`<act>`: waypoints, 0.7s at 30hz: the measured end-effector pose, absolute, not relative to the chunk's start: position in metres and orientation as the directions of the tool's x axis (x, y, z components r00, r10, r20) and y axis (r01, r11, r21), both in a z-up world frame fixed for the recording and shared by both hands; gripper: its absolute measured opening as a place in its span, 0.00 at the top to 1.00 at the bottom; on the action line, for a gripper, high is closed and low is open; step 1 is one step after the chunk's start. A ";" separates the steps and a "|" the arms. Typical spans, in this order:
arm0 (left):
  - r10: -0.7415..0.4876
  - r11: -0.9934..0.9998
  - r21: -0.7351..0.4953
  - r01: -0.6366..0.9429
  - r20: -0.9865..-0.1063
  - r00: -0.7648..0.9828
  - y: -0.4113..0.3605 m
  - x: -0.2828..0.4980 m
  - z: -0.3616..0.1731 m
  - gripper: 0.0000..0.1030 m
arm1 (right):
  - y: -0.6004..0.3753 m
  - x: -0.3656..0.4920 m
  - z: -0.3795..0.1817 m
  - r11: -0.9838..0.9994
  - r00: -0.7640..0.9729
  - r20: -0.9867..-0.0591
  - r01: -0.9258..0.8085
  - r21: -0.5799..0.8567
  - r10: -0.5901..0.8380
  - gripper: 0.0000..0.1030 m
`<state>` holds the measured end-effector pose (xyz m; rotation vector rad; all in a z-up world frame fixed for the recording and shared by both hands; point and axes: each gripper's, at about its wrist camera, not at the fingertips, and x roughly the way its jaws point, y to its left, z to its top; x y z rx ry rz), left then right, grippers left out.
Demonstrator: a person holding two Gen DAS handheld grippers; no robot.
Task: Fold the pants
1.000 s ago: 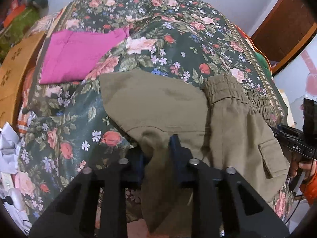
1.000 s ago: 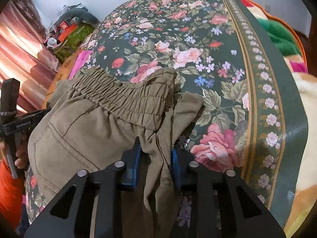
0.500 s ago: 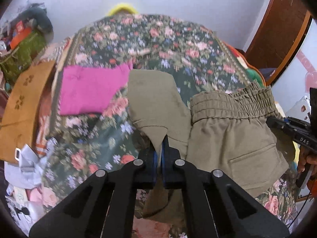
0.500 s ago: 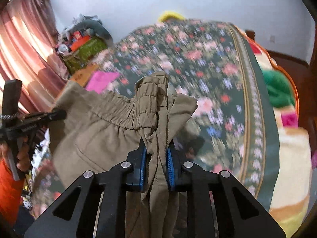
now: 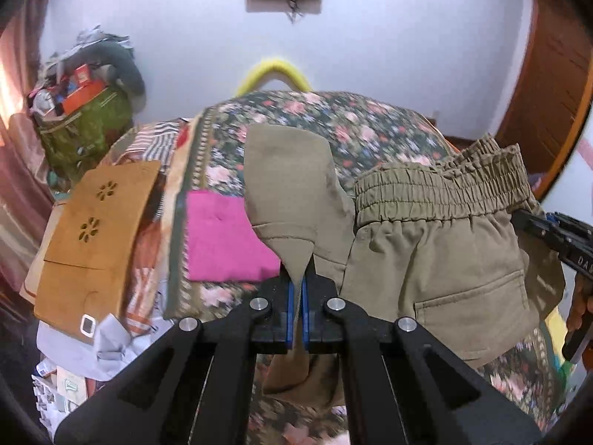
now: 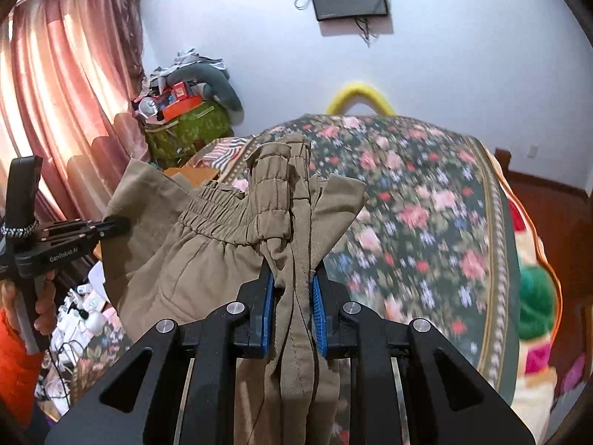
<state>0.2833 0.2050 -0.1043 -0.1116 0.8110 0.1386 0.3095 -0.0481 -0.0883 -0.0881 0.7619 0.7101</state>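
Observation:
The olive-green pants [image 5: 437, 259] hang in the air between my two grippers, above the floral bed. My left gripper [image 5: 296, 289] is shut on a pointed fold of the pants fabric, with a flap standing up in front of it. My right gripper [image 6: 292, 296] is shut on a thick bunch of fabric just below the elastic waistband [image 6: 274, 200]. The waistband [image 5: 437, 193] stretches across the left wrist view toward the right gripper [image 5: 548, 230]. The left gripper [image 6: 74, 237] shows at the left of the right wrist view, held by a hand.
The bed with the floral cover [image 6: 426, 200] lies ahead. A folded pink garment [image 5: 222, 237] rests on it. A brown cardboard box [image 5: 92, 230] and clutter sit at the left. A bag pile [image 6: 185, 126] and curtains [image 6: 55, 111] stand by the wall.
Both grippers have lifted the pants up off the bed and tilted upward, so the wall now shows. The left jaws have closed tight on the fabric.

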 end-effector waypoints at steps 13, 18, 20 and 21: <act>0.155 0.954 -0.055 -0.295 -0.751 0.642 0.299 0.338 -0.121 0.97 | 0.049 0.358 -0.104 0.751 0.502 -0.678 -0.650 0.112 0.536 0.84; 0.180 0.938 -0.053 -0.343 -0.772 0.610 0.326 0.367 -0.149 0.97 | 0.088 0.378 -0.126 0.745 0.495 -0.712 -0.664 0.060 0.498 0.84; 0.205 0.933 -0.026 -0.358 -0.781 0.590 0.332 0.380 -0.163 0.97 | 0.099 0.387 -0.135 0.744 0.486 -0.727 -0.667 0.050 0.485 0.84; 0.212 0.932 -0.018 -0.363 -0.785 0.582 0.335 0.386 -0.168 0.97 | 0.104 0.392 -0.141 0.744 0.478 -0.735 -0.666 0.053 0.480 0.84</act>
